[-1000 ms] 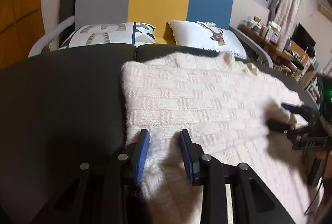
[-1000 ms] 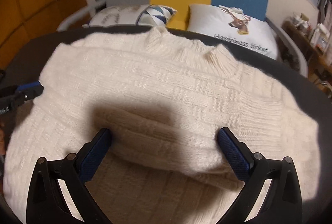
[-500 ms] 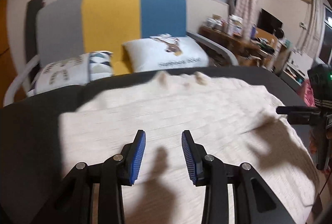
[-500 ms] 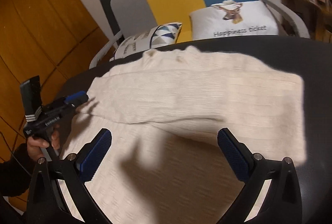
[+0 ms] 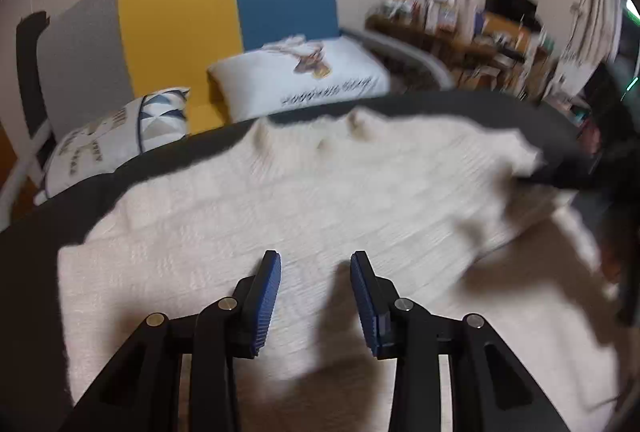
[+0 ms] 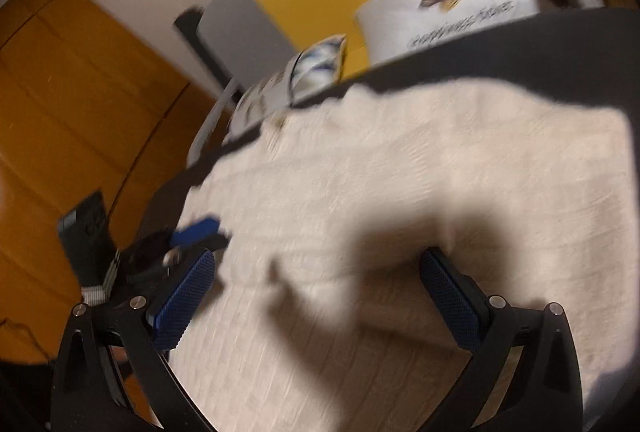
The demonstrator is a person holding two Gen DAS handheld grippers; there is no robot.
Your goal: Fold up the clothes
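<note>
Cream knit sweater (image 5: 304, 216) lay flat on dark round table (image 5: 48, 256), collar (image 5: 316, 128) pointing toward 12 o'clock at striped chair (image 5: 180, 28) and two cushions. Long axis ran roughly 3 to 9 o'clock across left wrist view, folded upper layer edge crossing toward 4 o'clock. Much motion blur in both views.

Left gripper (image 5: 316, 272): jaws moderately apart, nothing between pads; sweater spread beneath and ahead of tips, from 12 through 3 o'clock. Shadow of fingers cast on knit.

Right gripper (image 6: 316, 276): jaws wide, no fabric pinched; sweater (image 6: 400, 200) filled gap and extended toward 12 and 2 o'clock. Could not tell whether tips touched knit. Left gripper (image 6: 196, 226) seen at 9 o'clock, at sweater's edge. Collar (image 6: 304, 112) pointed toward 11 o'clock in this view.
</note>
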